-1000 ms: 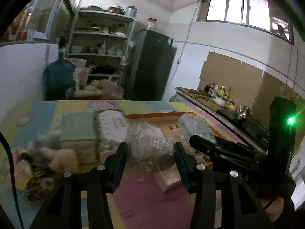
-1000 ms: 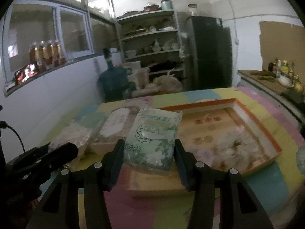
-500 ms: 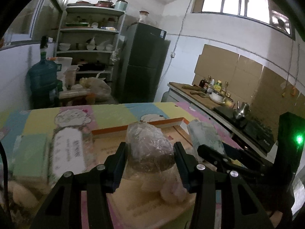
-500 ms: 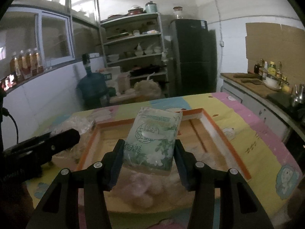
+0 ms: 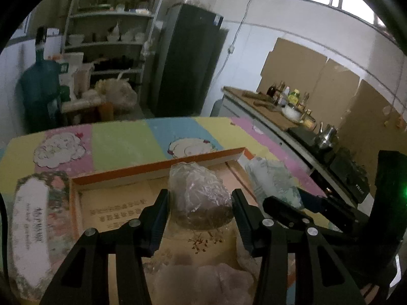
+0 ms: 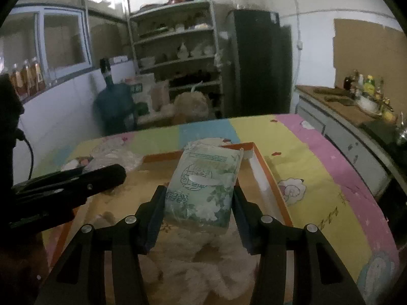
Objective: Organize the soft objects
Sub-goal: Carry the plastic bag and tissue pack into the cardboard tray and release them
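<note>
My left gripper (image 5: 201, 214) is shut on a crinkled clear plastic bag with something brown inside (image 5: 199, 194), held above the orange-rimmed cardboard tray (image 5: 142, 171). My right gripper (image 6: 199, 212) is shut on a green-and-white floral tissue pack (image 6: 203, 185), also held over the tray (image 6: 264, 170). A pale fluffy soft item (image 6: 203, 267) lies in the tray beneath both grippers. In the left wrist view the right gripper and its tissue pack (image 5: 272, 183) appear on the right. In the right wrist view the left gripper's body (image 6: 68, 185) shows on the left.
The tray sits on a table with a pastel patchwork cloth (image 6: 305, 157). A floral tissue pack (image 5: 38, 223) lies left of the tray. Behind stand a shelf rack (image 5: 112, 38), a dark fridge (image 5: 188, 61), a blue water jug (image 5: 38, 89) and a counter with bottles (image 5: 285, 101).
Both grippers have carried their loads rightwards from beside the tray to above its middle. The soft items and packs left of the tray have slid out towards the left edge of view.
</note>
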The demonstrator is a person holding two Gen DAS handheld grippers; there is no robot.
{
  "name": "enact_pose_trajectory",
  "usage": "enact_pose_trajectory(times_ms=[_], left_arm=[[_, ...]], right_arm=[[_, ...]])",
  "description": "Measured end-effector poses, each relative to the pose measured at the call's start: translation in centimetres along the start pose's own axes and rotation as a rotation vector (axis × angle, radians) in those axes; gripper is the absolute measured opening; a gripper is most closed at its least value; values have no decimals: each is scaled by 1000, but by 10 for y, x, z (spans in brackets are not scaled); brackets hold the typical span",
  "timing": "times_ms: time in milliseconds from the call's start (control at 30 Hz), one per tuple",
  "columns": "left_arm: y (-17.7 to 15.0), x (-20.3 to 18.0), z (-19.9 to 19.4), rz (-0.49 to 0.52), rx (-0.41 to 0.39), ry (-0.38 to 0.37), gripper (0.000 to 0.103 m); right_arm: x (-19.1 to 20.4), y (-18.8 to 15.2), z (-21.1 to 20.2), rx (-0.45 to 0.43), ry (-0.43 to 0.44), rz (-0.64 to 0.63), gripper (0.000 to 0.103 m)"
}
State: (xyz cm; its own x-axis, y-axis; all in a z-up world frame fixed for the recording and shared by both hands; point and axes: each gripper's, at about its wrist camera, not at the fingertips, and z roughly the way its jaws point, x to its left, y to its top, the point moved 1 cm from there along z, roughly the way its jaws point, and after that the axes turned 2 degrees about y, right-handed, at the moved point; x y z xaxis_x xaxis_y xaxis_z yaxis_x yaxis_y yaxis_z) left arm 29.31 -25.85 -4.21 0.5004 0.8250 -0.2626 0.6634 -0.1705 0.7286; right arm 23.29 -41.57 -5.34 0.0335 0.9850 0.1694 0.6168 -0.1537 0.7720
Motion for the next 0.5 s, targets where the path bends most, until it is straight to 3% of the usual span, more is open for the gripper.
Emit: enact_pose_trajectory(times_ms=[500], left_arm=[[-1,7,53,-41,160,8,51]], right_arm=[[-19,4,47,146,76,-15,52]])
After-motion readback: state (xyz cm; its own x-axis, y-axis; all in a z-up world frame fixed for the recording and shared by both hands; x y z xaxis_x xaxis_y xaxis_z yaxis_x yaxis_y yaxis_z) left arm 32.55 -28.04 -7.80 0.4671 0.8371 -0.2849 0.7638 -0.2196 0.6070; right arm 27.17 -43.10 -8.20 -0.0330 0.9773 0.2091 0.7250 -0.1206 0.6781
